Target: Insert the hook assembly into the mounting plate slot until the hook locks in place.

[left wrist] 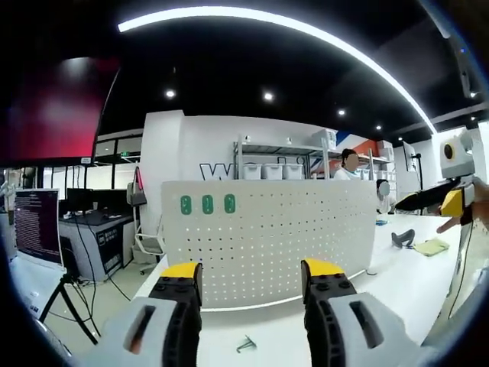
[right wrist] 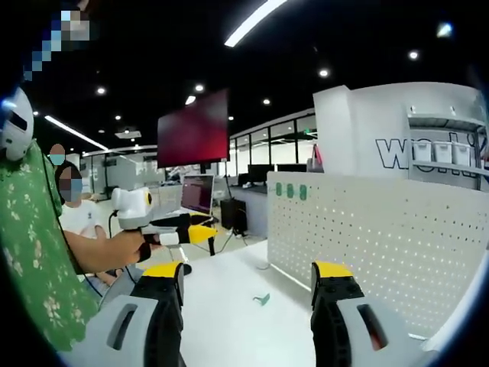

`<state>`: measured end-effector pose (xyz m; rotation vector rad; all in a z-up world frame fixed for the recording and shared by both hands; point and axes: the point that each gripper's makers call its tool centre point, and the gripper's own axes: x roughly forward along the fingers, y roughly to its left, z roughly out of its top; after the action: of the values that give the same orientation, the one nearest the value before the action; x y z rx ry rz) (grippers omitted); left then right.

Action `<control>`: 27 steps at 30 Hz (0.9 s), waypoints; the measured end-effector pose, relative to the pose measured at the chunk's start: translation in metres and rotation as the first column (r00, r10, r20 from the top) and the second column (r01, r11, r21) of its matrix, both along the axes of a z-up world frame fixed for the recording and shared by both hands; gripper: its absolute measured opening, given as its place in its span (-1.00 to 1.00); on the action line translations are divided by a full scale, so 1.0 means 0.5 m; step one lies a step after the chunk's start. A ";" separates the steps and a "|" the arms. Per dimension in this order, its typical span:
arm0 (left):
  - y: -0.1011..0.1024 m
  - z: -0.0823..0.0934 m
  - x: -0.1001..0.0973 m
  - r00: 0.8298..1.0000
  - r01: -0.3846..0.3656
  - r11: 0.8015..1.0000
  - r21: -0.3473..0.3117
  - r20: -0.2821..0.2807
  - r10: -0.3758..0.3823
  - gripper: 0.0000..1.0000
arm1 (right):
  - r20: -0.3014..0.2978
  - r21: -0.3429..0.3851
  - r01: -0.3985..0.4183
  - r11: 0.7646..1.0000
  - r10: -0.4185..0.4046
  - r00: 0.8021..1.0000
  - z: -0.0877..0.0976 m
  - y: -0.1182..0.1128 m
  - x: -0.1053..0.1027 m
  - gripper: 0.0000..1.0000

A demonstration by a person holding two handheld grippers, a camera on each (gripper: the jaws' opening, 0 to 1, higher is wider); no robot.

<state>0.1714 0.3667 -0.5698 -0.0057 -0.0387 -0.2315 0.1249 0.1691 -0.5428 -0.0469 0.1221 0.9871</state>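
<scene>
The pegboard [left wrist: 267, 241] is white, dotted with a regular grid of small holes, and carries three green markers [left wrist: 207, 204] near its top left. The table [left wrist: 397, 279] is white. Both tongs [left wrist: 252, 287] [right wrist: 248, 287] are black with yellow tips on grey bodies. A person's sleeve [right wrist: 38, 252] is green with a pale floral print.

Right gripper [right wrist: 248, 294] raised over white table [right wrist: 229, 306], jaws spread wide with nothing between, small green hook [right wrist: 262, 299] lying on table ahead, white perforated mounting plate [right wrist: 382, 237] upright at right, left gripper [right wrist: 195, 232] held at left, laptop [right wrist: 196, 194] behind.
</scene>
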 end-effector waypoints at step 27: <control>-0.019 -0.077 -0.017 0.996 0.033 0.999 0.016 -0.085 -0.032 0.02 | -0.108 -0.067 -0.014 0.998 0.007 0.994 -0.132 0.060 0.078 0.30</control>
<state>0.1627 0.3574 -0.6085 0.0014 0.0480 -0.2641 0.1637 0.1989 -0.6088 -0.0568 0.2547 0.9958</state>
